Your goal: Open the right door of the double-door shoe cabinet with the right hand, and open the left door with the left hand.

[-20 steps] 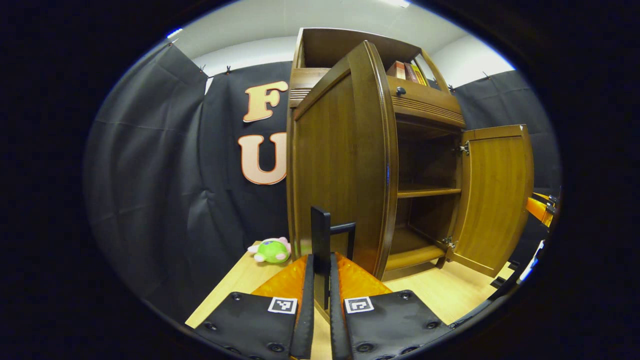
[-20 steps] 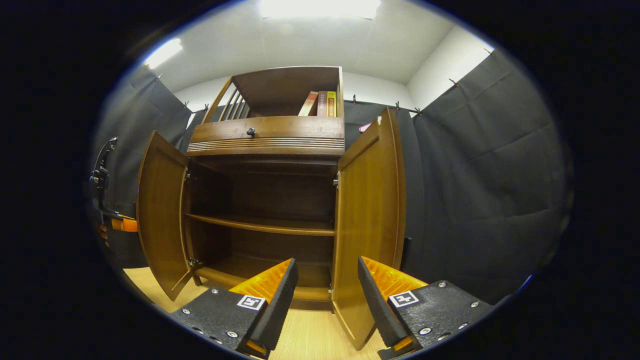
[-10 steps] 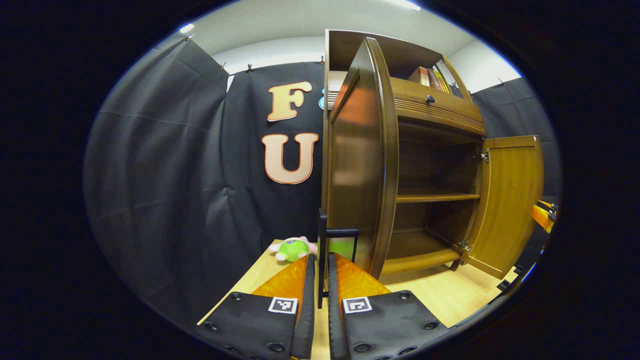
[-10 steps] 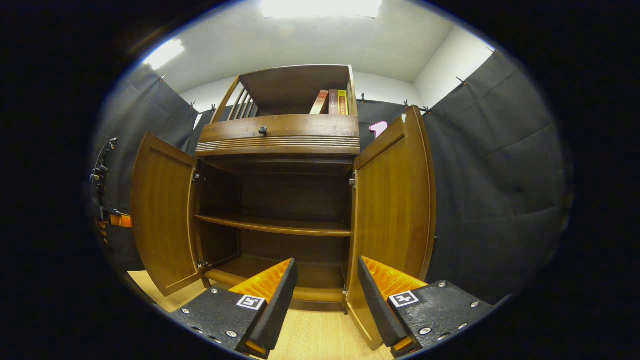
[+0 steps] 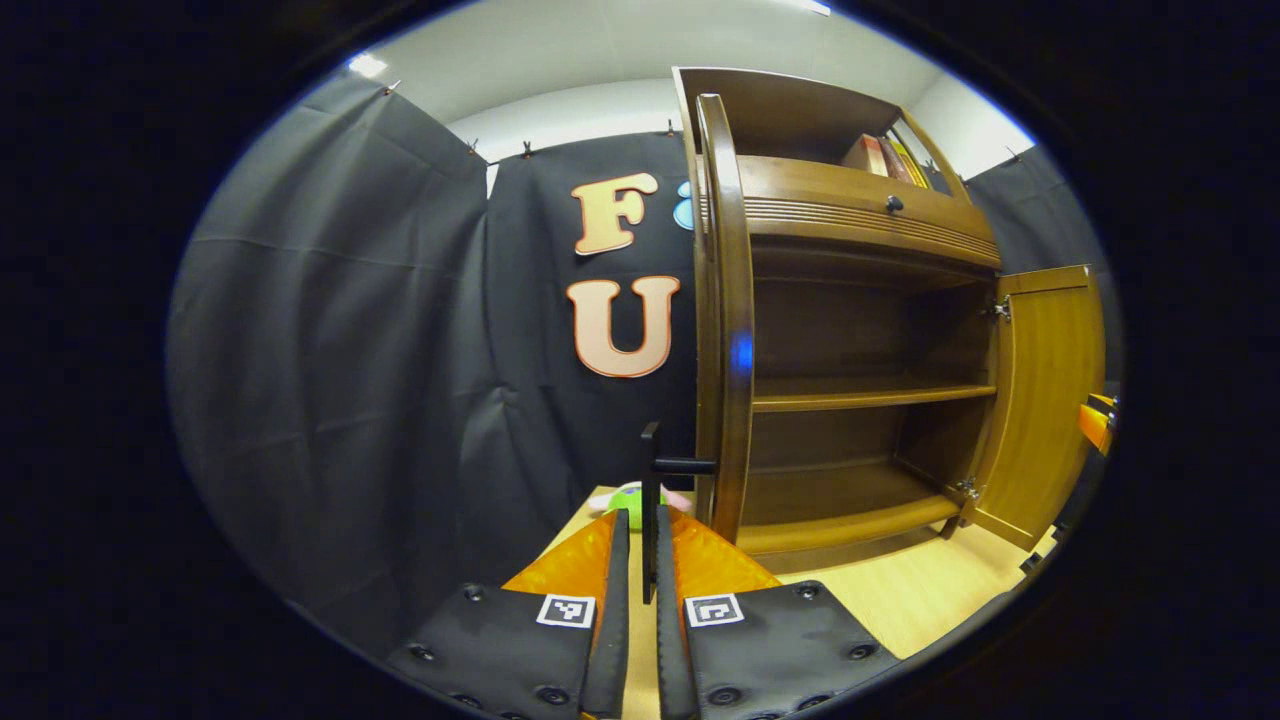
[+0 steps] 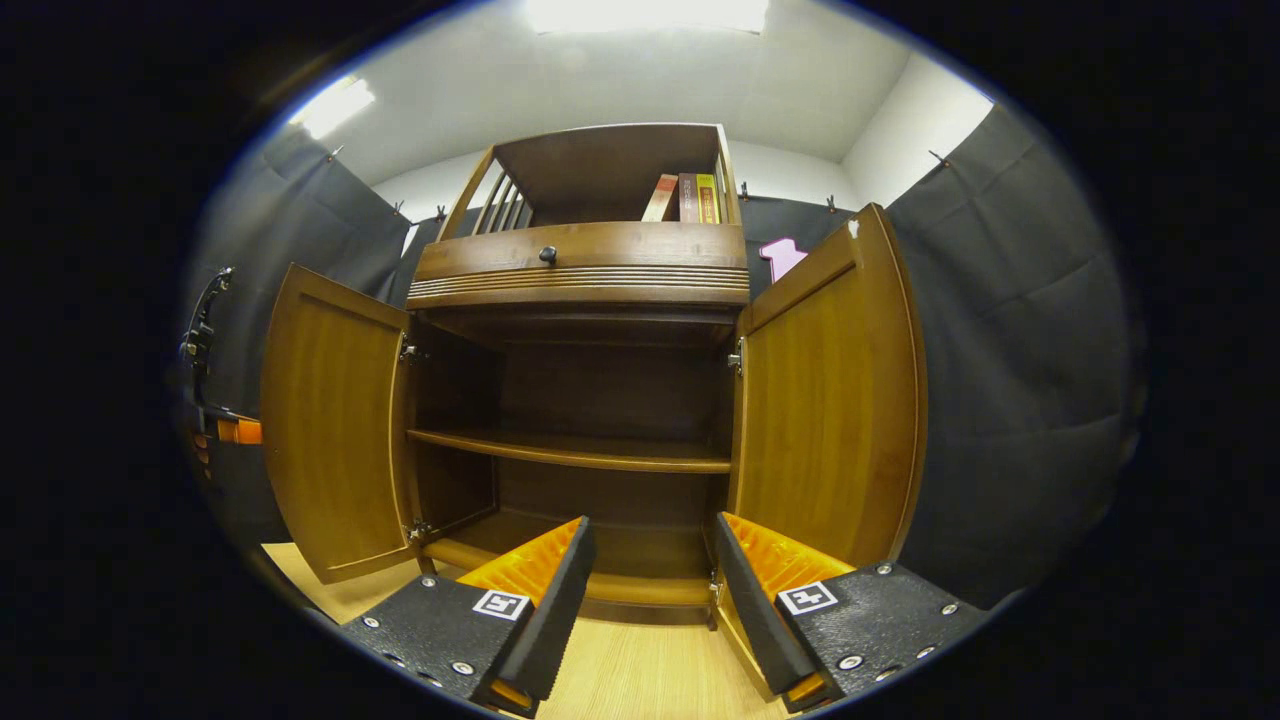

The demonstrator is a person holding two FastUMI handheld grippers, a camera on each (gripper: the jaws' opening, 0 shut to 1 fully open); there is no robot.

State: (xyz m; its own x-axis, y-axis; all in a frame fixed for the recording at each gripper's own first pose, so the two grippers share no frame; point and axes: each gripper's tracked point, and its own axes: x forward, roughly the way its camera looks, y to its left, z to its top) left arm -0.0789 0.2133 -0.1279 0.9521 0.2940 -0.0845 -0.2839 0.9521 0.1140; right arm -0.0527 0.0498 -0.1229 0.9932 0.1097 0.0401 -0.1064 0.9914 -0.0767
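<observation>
At frame centre, both cabinet doors stood wide: left door (image 5: pixel 722 300) edge-on, right door (image 6: pixel 830 400) swung out. Left tongs (image 5: pixel 638 575) were clamped on its black handle (image 5: pixel 652 500); right tongs (image 6: pixel 650 580) gaped, holding nothing. Only letting go looked left.

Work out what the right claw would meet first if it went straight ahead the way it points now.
Probably the cabinet's bottom shelf: the open right claw points into the open cabinet between both doors. Depth is unclear.
</observation>
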